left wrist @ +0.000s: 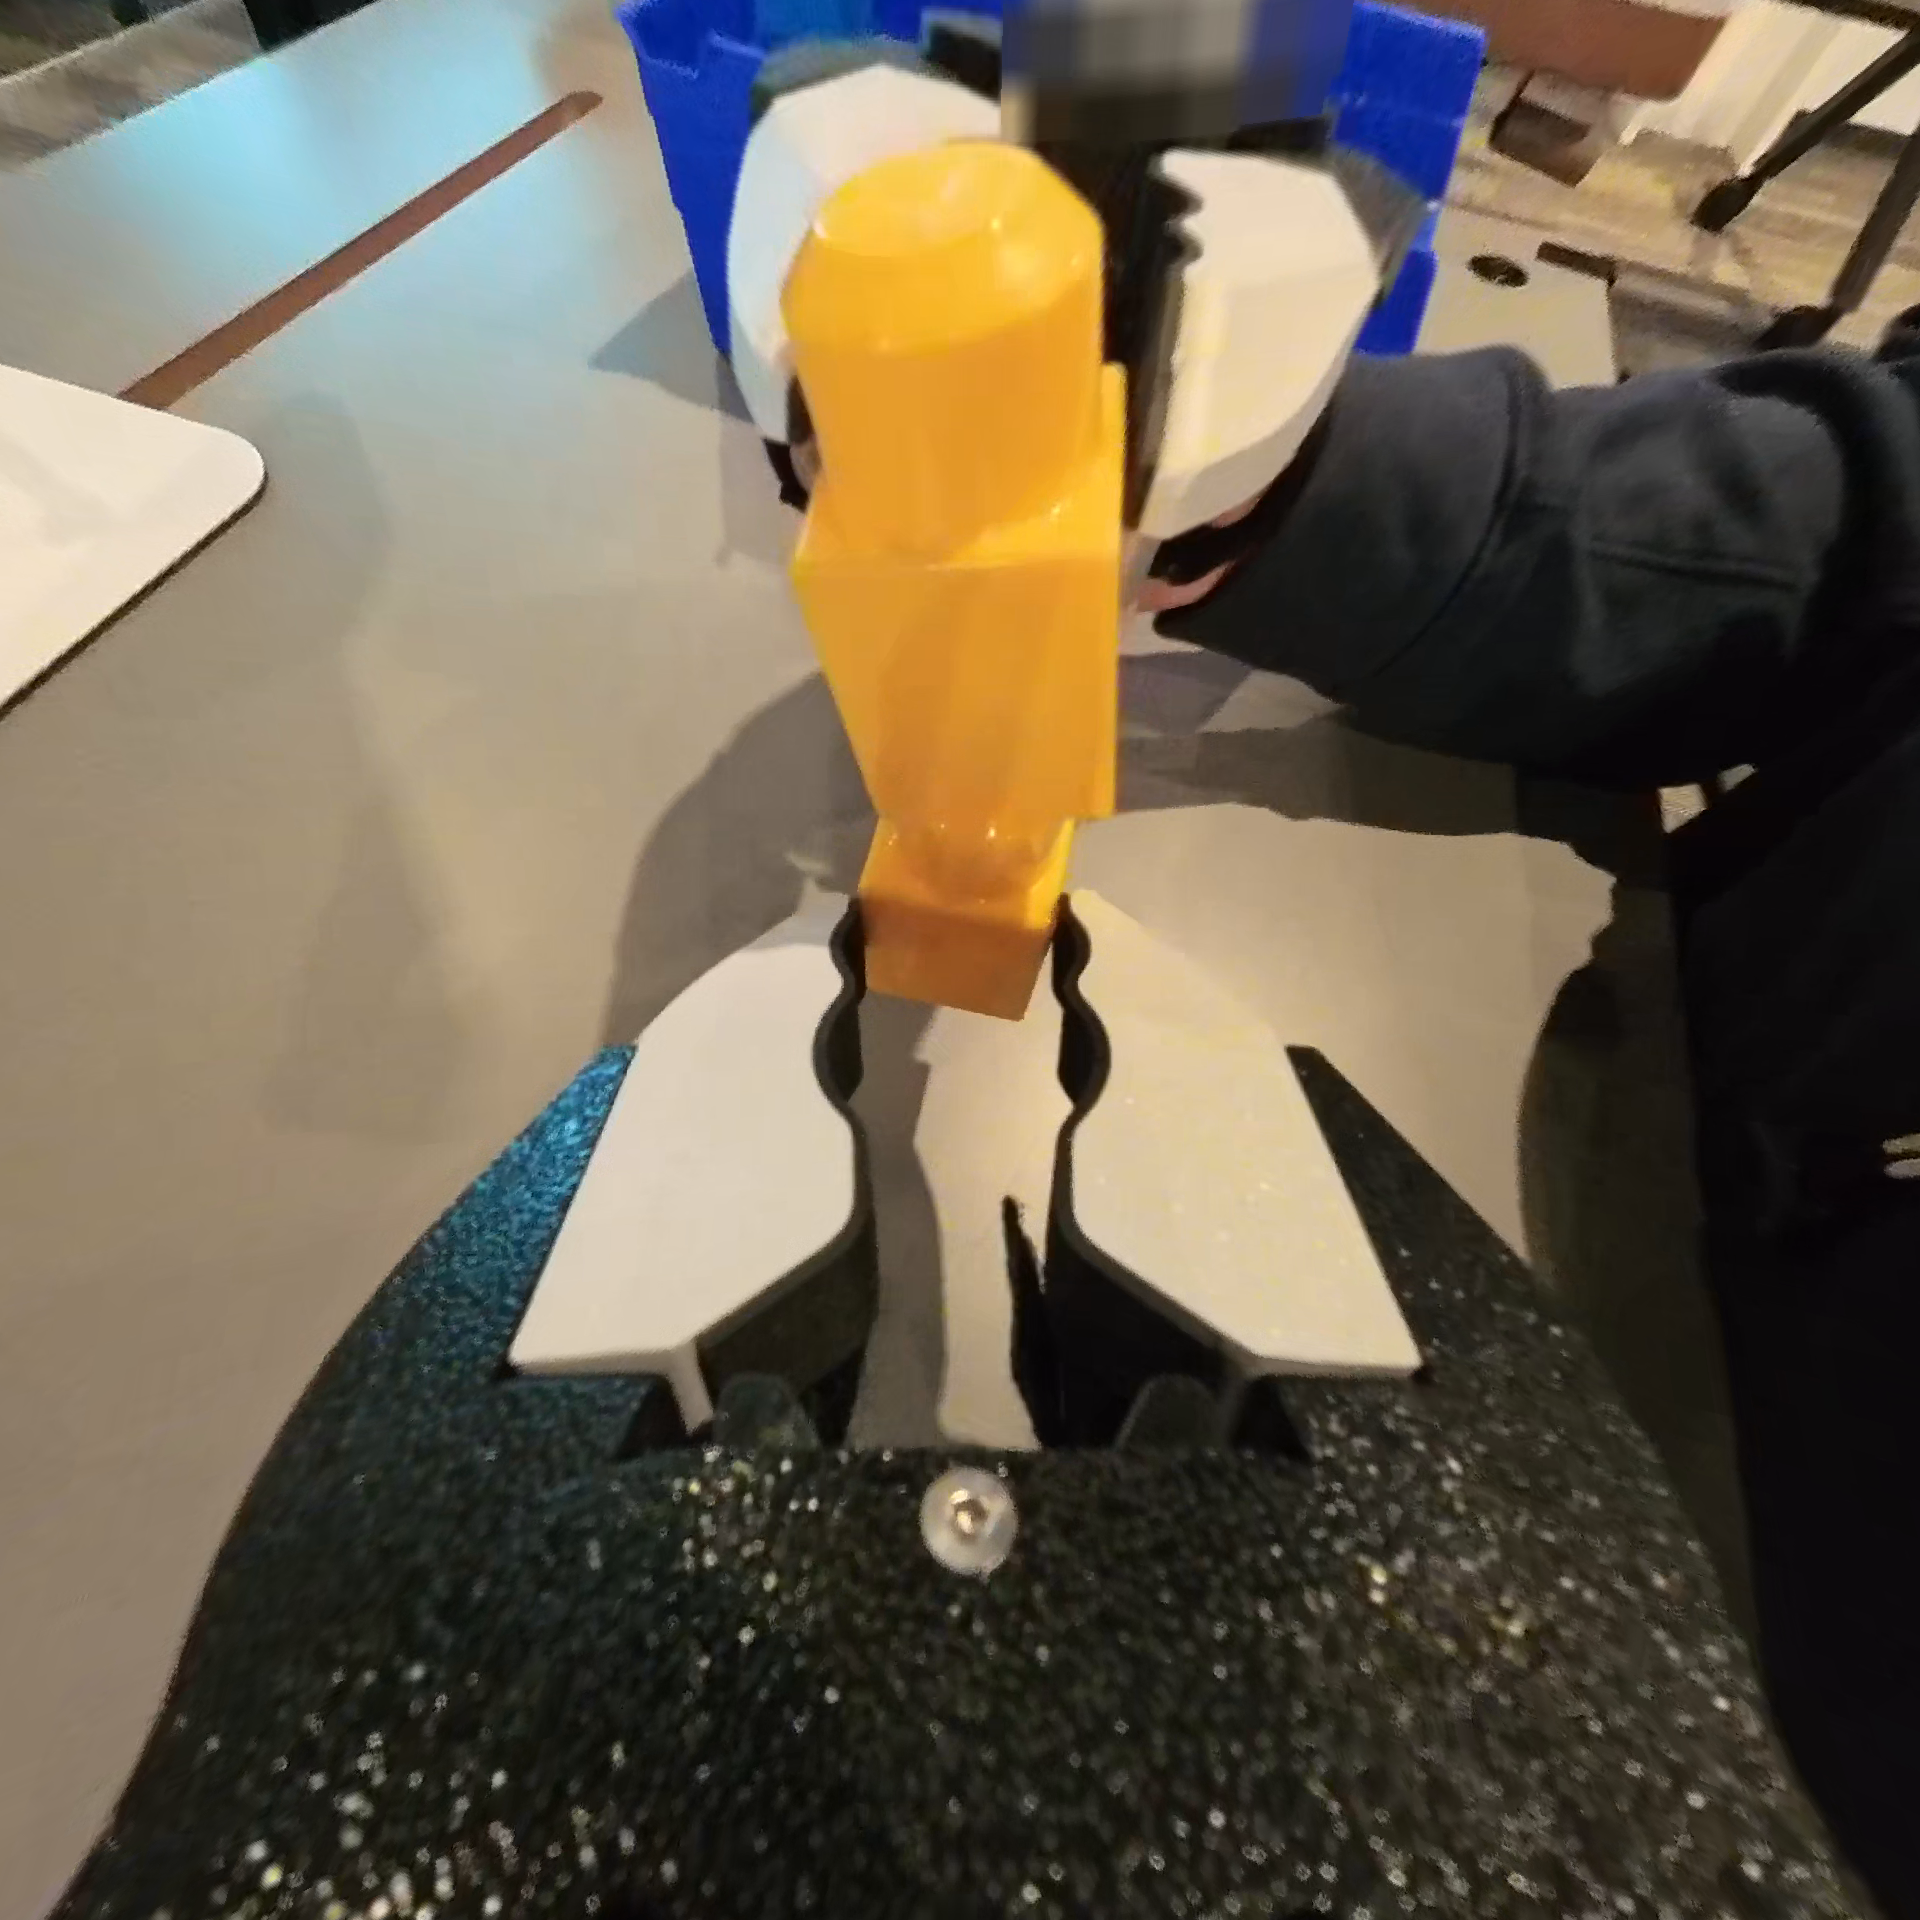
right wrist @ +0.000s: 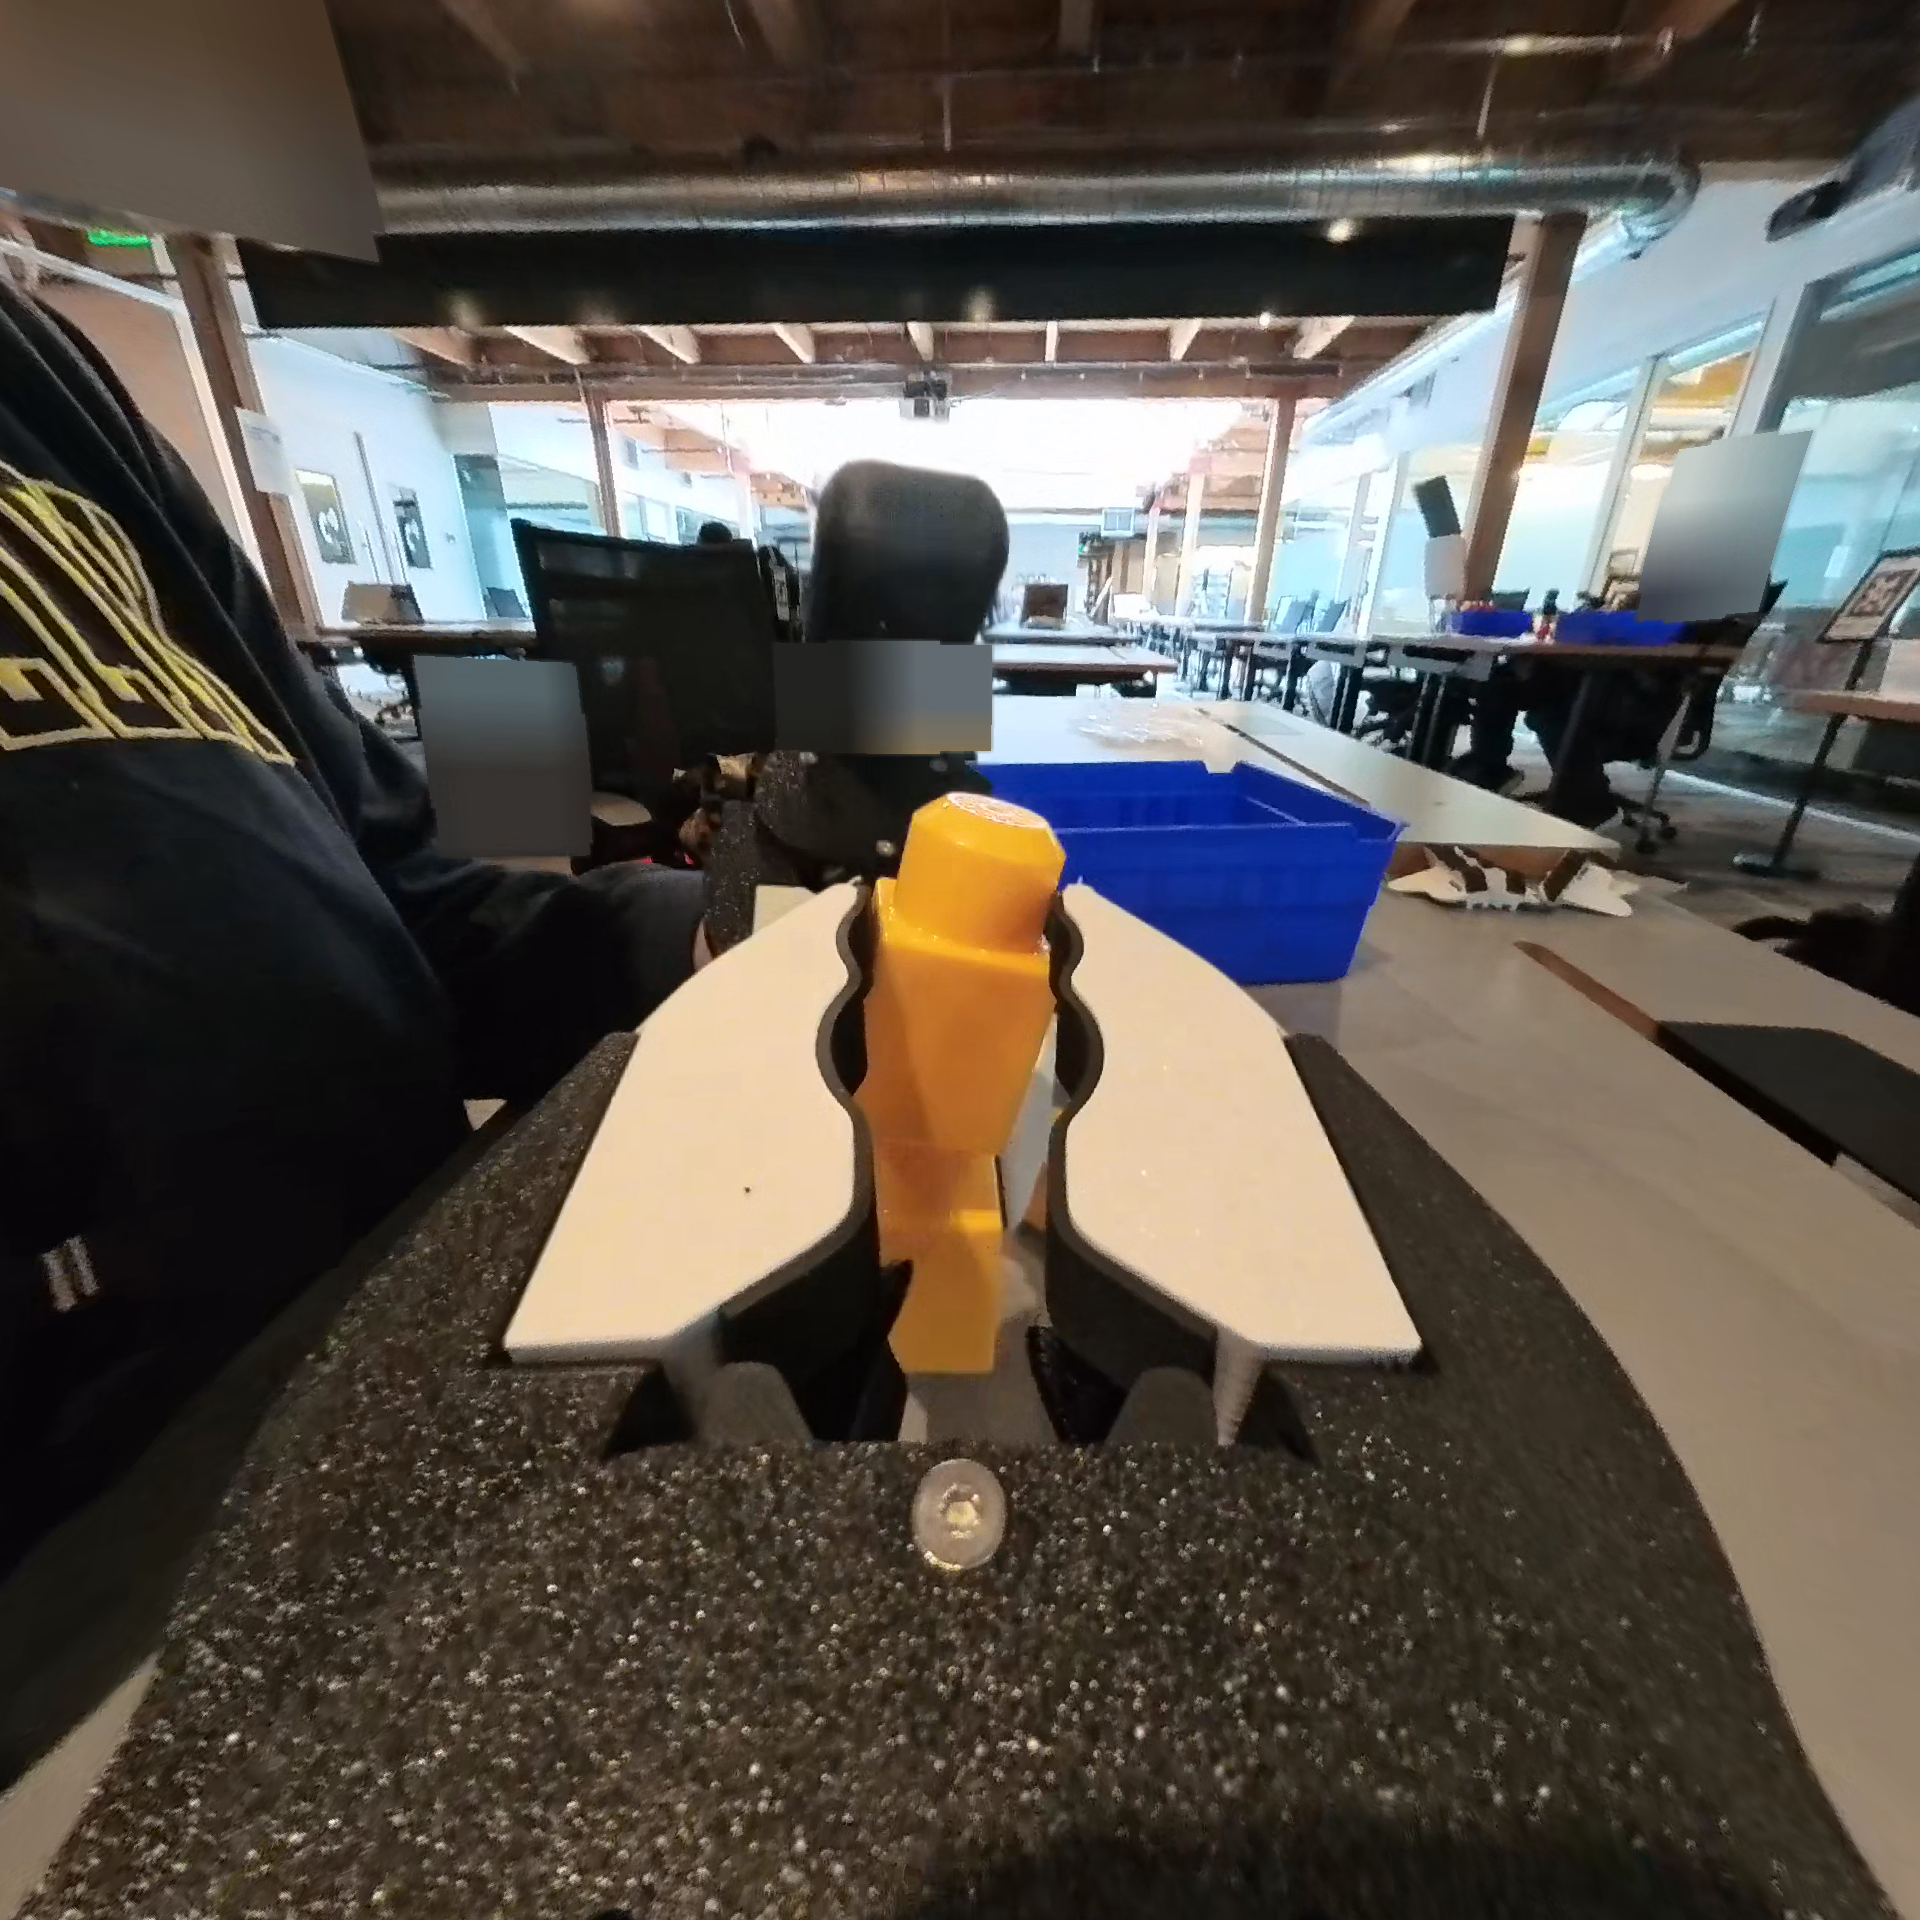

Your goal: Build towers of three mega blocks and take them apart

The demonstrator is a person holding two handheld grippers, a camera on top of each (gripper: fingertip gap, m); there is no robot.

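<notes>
1. Task item: a stack of glossy orange-yellow plastic mega blocks [left wrist: 961, 582], single-stud pieces joined end to end and held in the air above the grey counter [left wrist: 395, 644].
2. Long axis: in the left wrist view the stack runs straight away from the camera, rounded stud end far and high, square base end near. In the right wrist view the same stack [right wrist: 951, 1081] lies along the fingers, stud end forward past the fingertips, base end back toward the palm.
3. Left gripper [left wrist: 956, 961]: jaws narrowed onto the square base block, black wavy pads touching both its sides. Only the tip region grips; the rest of the jaw gap is bare.
4. Right gripper [right wrist: 961, 935]: jaws closed on the stack along most of its length, white fingers [right wrist: 717, 1132] flanking it. It also shows in the left wrist view at the far end [left wrist: 1039, 343], tips pointing back at the camera.
5. The two grippers face each other along the stack's axis, one on each end.
6. Blue plastic bin [right wrist: 1226, 862] sits on the counter behind the stack, well apart from it.
7. Dark sleeve [left wrist: 1558, 561] of the person reaches in from the right behind the right gripper.
</notes>
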